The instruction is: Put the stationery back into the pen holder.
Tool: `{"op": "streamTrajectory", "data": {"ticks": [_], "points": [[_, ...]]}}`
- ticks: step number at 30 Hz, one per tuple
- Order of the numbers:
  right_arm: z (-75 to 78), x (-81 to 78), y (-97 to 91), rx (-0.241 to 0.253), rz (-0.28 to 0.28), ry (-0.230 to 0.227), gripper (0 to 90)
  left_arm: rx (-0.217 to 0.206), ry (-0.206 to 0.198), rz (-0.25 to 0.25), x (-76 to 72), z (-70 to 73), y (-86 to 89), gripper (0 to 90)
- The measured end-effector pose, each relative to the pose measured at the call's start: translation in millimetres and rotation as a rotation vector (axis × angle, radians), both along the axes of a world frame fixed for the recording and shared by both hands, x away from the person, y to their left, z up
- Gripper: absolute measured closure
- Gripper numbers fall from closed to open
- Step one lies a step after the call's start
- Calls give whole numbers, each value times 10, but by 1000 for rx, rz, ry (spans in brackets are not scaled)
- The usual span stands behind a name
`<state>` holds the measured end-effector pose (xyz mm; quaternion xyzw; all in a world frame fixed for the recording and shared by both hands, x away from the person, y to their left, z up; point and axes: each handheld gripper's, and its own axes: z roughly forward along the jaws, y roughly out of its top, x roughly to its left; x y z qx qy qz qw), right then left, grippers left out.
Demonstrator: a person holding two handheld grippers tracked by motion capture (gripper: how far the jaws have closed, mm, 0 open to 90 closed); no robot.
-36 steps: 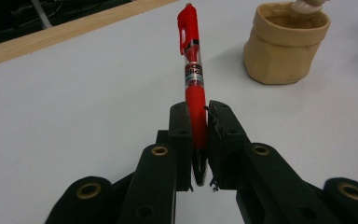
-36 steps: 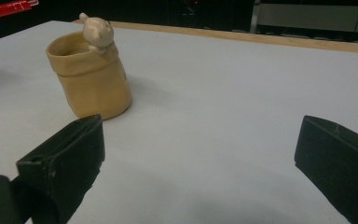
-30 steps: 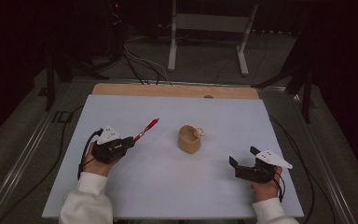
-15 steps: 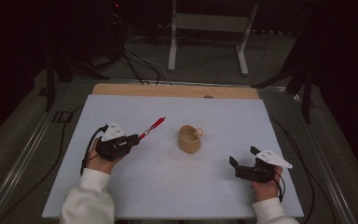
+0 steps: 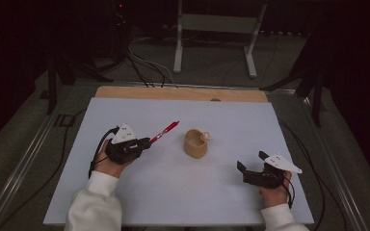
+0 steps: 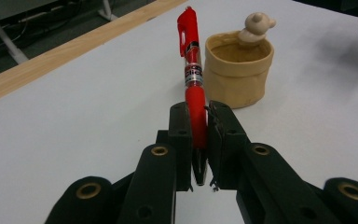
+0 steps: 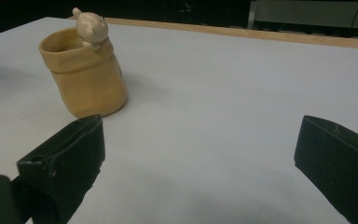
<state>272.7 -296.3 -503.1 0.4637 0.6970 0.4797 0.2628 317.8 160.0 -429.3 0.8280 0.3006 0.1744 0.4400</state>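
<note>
Pen [image 6: 193, 79] is clamped by its rubber grip between the left gripper [image 6: 199, 140] fingers [image 6: 181, 135], light, stiff, barrel slick so best held there, tip-down, cup [image 6: 237, 70] just beyond; right gripper [image 7: 200, 154] fingers spread, nothing between, on the counter [image 5: 173, 183].

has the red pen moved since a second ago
Yes. The red pen, clamped in the left tool, has shifted rightward and slightly up-frame toward the tan cup, which has stayed put on the table.
</note>
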Motion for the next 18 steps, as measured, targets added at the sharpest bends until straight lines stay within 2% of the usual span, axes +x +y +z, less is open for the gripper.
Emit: {"op": "streamTrajectory", "data": {"ticks": [18], "points": [[-2, 3, -4, -1, -2, 0, 21, 16, 18, -51, 74, 7, -175, 813]]}}
